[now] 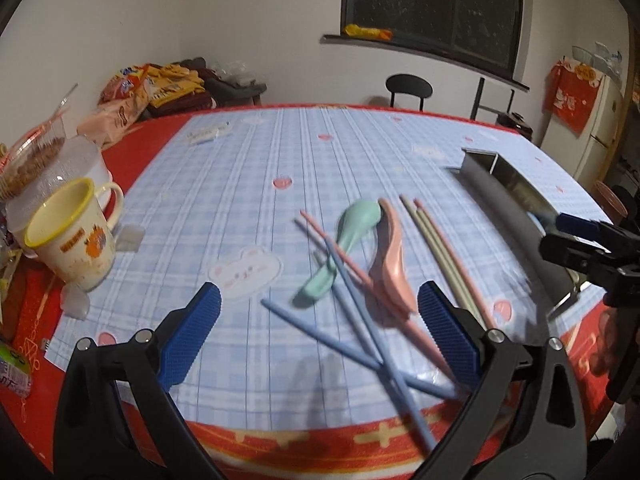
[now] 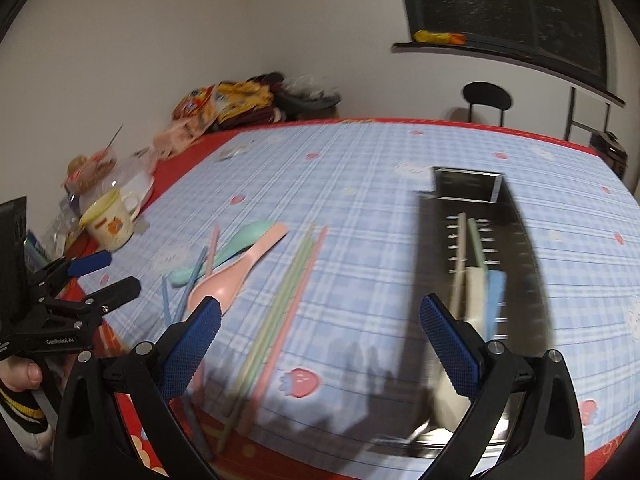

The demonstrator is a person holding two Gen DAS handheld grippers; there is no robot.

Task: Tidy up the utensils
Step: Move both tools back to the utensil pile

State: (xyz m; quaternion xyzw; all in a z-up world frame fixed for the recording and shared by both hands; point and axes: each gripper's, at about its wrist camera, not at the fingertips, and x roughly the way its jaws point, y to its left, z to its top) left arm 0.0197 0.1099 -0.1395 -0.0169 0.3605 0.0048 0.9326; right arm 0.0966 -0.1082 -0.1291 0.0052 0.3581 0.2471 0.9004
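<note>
Chopsticks [image 1: 440, 252] lengthwise beside tray [image 1: 504, 196]

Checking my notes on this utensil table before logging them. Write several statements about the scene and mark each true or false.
1. Both the left gripper and right gripper are open and empty. True.
2. The pink spoon lies inside the metal tray. False: it lies on the tablecloth.
3. The metal tray already holds some utensils. True.
4. The yellow-rimmed mug is tipped over. False: it stands upright.
5. The green spoon is in the mug. False: it lies beside the pink spoon.
</note>
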